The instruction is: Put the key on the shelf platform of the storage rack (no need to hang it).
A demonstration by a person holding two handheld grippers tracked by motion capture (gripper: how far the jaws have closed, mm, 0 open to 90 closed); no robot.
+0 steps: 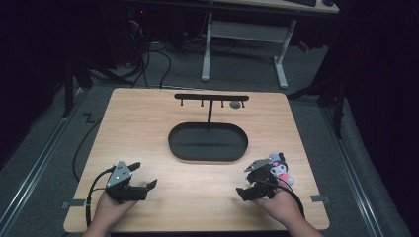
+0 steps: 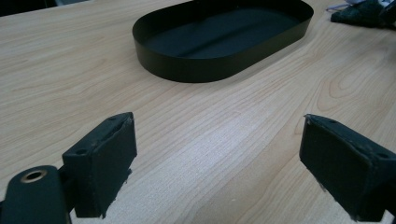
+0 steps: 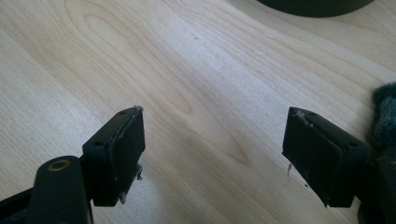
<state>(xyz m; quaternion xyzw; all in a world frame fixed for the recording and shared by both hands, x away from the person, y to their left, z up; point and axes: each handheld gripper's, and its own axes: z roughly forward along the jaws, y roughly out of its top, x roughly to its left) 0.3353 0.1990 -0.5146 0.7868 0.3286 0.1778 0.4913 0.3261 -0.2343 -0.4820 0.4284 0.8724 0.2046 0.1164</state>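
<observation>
A black oval tray (image 1: 179,148) sits in the middle of the wooden table (image 1: 148,123). Behind it rises a black T-shaped stand (image 1: 211,97) with small hooks, and a small grey round item (image 1: 235,104) is by its right end. A black and pink plush toy (image 1: 279,168) lies at the front right, just beside my right gripper (image 1: 247,180). That gripper (image 3: 215,126) is open over bare wood, with the plush's dark edge (image 3: 385,116) to the outside of its right jaw. My left gripper (image 1: 143,174) rests at the front left, open (image 2: 217,135) and holding nothing, pointing toward the tray (image 2: 187,74).
The table's front edge lies just under both hands. Bare wood spreads between the two grippers and in front of the tray. Beyond the table stand a white desk frame (image 1: 244,34) and cables on the floor (image 1: 148,59).
</observation>
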